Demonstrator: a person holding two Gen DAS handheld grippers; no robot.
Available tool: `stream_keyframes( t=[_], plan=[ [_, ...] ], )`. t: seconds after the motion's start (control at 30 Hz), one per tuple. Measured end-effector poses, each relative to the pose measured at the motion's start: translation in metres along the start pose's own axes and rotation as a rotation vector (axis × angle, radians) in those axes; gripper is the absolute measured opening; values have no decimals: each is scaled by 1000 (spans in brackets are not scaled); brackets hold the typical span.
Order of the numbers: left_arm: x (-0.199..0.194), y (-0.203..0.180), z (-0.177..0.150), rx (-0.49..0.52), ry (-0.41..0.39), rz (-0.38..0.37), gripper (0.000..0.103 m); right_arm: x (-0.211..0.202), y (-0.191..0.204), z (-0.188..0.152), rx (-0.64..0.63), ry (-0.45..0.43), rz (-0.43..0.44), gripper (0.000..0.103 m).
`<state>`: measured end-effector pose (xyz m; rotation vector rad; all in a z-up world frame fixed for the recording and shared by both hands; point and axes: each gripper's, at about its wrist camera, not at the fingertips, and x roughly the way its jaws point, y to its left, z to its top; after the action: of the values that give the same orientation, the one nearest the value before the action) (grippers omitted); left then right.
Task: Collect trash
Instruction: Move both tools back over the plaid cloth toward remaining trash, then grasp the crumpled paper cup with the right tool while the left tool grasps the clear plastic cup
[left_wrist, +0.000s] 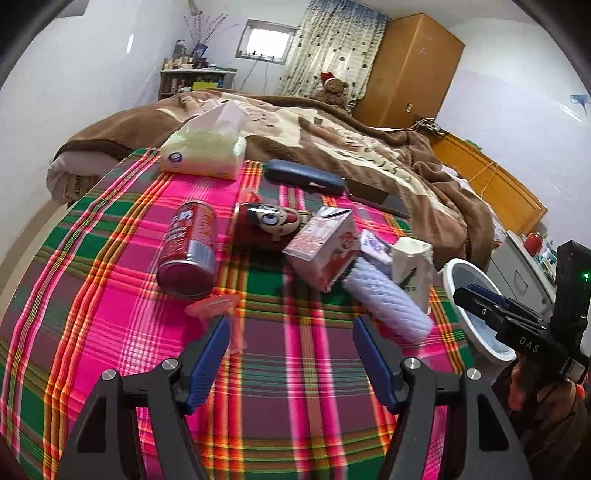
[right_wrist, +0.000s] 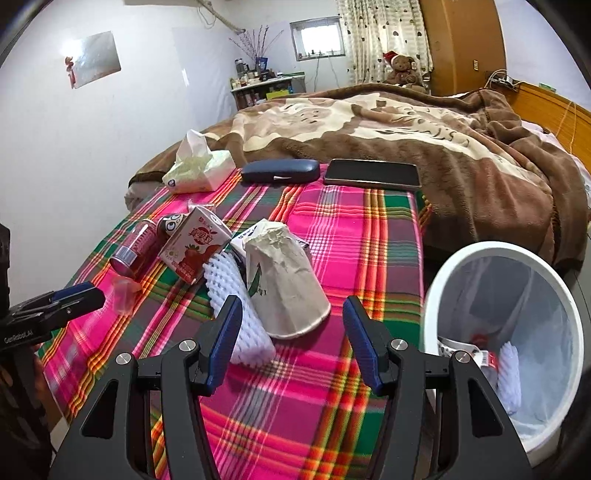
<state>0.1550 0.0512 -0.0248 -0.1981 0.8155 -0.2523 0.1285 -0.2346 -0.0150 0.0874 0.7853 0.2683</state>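
Note:
Trash lies on a plaid cloth (left_wrist: 288, 354): a red can (left_wrist: 188, 247) on its side, a red cartoon bottle (left_wrist: 266, 221), a strawberry drink carton (left_wrist: 325, 251), a white foam net sleeve (left_wrist: 388, 299), a crumpled paper cup (right_wrist: 284, 284) and a clear orange wrapper (left_wrist: 218, 310). The white bin (right_wrist: 502, 332) stands at the right with some trash inside. My left gripper (left_wrist: 290, 332) is open and empty, in front of the can and carton. My right gripper (right_wrist: 291, 314) is open, hovering just in front of the paper cup and the foam sleeve (right_wrist: 236, 306).
A tissue pack (left_wrist: 203, 155), a dark glasses case (left_wrist: 303, 177) and a black phone (right_wrist: 373, 173) lie at the cloth's far edge. A brown blanket (right_wrist: 424, 129) covers the bed behind. A wooden wardrobe (left_wrist: 410, 70) and a shelf stand at the back wall.

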Motion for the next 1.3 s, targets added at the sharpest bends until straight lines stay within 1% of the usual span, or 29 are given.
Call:
stream_keyframes(
  t=[0.13, 0.47, 0.57, 0.67, 0.77, 0.83, 0.9, 1.03, 1.2, 1.3],
  plan=[
    [5, 9, -2, -15, 12, 22, 69, 6, 3, 3, -15, 7, -11, 58],
    [16, 28, -5, -58, 38, 60, 69, 20, 3, 9, -10, 29, 0, 58],
    [22, 33, -6, -75, 46, 65, 73, 25, 2, 12, -11, 42, 23, 58],
    [29, 38, -6, -91, 62, 78, 73, 30, 4, 16, -22, 50, 51, 60],
    [37, 41, -7, -104, 78, 69, 73, 36, 5, 19, -30, 60, 85, 62],
    [43, 43, -7, -114, 87, 69, 73, 42, 7, 20, -44, 75, 84, 63],
    [45, 45, -7, -124, 85, 68, 73, 48, 8, 22, -53, 83, 73, 63],
    [50, 45, -6, -115, 87, 71, 73, 54, 6, 26, -49, 93, 77, 62],
    [52, 48, -3, -131, 77, 64, 73, 56, 3, 26, -37, 105, 80, 62],
    [54, 48, -2, -126, 76, 82, 69, 58, 3, 24, -32, 111, 75, 62]
  ],
)
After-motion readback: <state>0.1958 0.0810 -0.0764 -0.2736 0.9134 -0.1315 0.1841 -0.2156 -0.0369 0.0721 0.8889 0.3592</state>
